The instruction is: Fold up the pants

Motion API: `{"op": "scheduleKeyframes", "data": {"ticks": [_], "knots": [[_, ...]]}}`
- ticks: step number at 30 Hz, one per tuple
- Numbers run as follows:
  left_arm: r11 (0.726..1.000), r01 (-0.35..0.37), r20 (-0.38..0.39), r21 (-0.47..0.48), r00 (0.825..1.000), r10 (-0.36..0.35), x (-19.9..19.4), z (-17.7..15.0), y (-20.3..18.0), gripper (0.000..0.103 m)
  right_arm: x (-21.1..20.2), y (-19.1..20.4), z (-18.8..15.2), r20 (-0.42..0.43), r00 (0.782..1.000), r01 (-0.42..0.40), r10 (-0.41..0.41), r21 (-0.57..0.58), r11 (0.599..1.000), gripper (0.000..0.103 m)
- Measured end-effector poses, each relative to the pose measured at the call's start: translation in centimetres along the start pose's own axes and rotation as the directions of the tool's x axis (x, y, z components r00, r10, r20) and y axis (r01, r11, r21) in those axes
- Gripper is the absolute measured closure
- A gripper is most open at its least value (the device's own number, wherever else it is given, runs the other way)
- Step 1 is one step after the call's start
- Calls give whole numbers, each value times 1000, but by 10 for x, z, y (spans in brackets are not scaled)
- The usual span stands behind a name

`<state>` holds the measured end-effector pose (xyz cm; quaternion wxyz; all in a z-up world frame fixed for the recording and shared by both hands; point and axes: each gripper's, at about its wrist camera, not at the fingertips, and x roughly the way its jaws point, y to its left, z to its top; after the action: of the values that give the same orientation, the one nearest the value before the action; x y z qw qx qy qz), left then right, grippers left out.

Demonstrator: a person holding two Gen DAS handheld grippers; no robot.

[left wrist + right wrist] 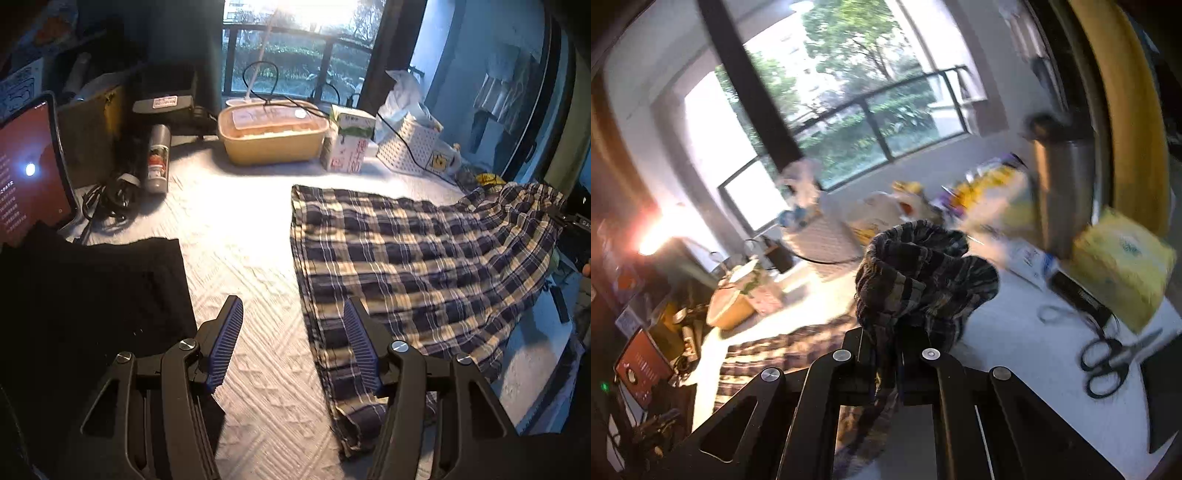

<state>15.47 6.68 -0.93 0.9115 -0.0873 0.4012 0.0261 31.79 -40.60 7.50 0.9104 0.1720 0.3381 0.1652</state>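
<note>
The plaid pants (417, 258) lie spread on the white textured bedspread (243, 258), on the right side of the left wrist view, one end lifted off the surface at the far right, where the right gripper (897, 332) has it. In the right wrist view that gripper is clenched on a bunched fold of the plaid cloth, which bulges up just past its closed fingers; the rest of the fabric trails down to the left. The left gripper (293, 332) hangs over the near left edge of the pants, its jaws apart and empty, the right blue pad (360, 347) above the cloth, the left one above bare bedspread. A black garment (110, 295) lies near left, well apart from the pants. Farther off stand a tan tub (271, 142), a carton (345, 144) and a white perforated basket (410, 146), with a red-screened tablet (27, 173) at far left. Black scissors (1108, 362) lie to the right beside a yellow pack (1123, 262), blurred.
</note>
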Motion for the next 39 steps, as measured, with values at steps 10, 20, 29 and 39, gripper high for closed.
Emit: {"op": "scheduleKeyframes", "data": {"ticks": [10,20,29,39], "knots": [[998,54,10,-33,999,-53,-1,-5,25,46,10,128,-9,-37,996,-93,86,-255,962,95],[995,26,-3,-94,1000,-27,-7,-11,67,46,82,257,-91,-297,939,-298,173,-453,840,95],[993,0,-26,-121,1000,-3,-2,-10,78,46,125,288,-151,-477,869,-394,133,-504,769,73],[999,51,5,-3,999,-51,11,34,27,46,87,235,-108,-374,899,-381,227,-415,826,15]]}}
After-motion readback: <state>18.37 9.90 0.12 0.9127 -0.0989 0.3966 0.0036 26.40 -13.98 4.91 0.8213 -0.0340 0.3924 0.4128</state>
